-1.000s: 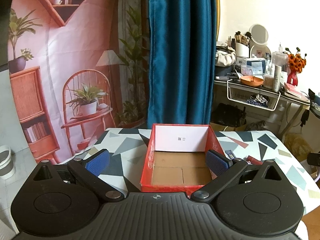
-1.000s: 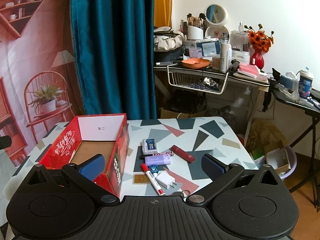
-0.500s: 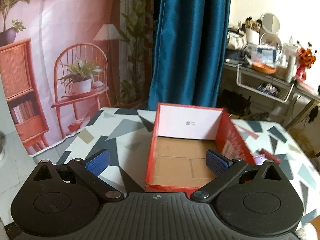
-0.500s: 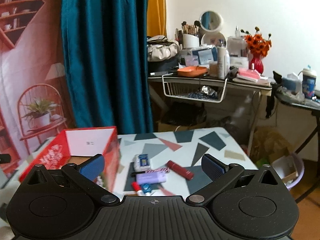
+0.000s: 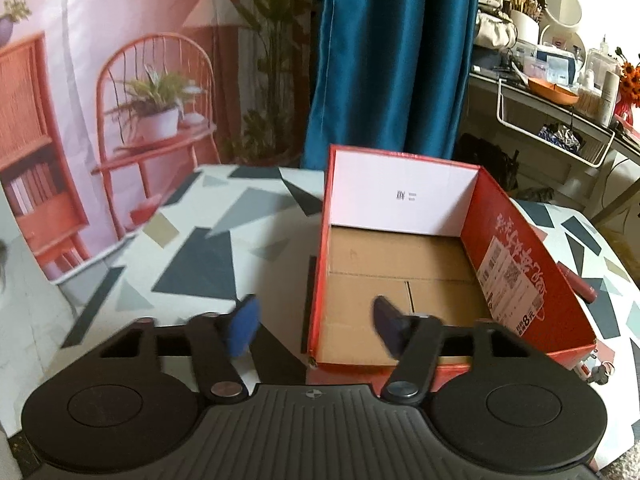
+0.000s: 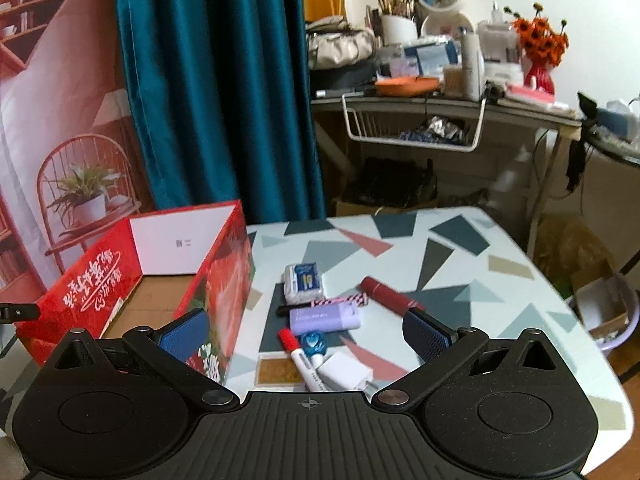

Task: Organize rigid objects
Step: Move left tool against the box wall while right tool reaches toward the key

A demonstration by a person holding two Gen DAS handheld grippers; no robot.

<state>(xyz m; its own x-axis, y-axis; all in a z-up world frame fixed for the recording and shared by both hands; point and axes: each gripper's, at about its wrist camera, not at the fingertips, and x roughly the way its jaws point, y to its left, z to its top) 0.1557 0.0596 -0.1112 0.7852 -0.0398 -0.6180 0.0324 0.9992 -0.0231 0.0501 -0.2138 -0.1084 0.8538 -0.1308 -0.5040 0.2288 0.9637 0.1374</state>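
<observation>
An open red cardboard box (image 5: 520, 276) with a bare brown floor stands on the patterned table. My left gripper (image 5: 314, 326) is at its near left corner, jaws closing. The box's left wall runs between the blue pads (image 5: 242, 328), which do not touch it. In the right wrist view the box (image 6: 92, 292) is at left. Right of it lie a white and blue packet (image 6: 304, 282), a red tube (image 6: 392, 298), a purple case (image 6: 324, 317), a red-capped marker (image 6: 300, 354) and a white charger (image 6: 344, 372). My right gripper (image 6: 306, 334) hovers open over them.
The terrazzo-pattern table (image 6: 460, 264) ends just beyond the items at right. A cluttered desk (image 6: 440, 96) with a wire basket stands behind it. A blue curtain (image 5: 392, 60) and a printed backdrop hang at the back. A gold card (image 6: 280, 372) lies near the marker.
My left gripper came down and closer to the box's near left corner, and its jaws narrowed around the left wall. My right gripper sank toward the small items, still wide.
</observation>
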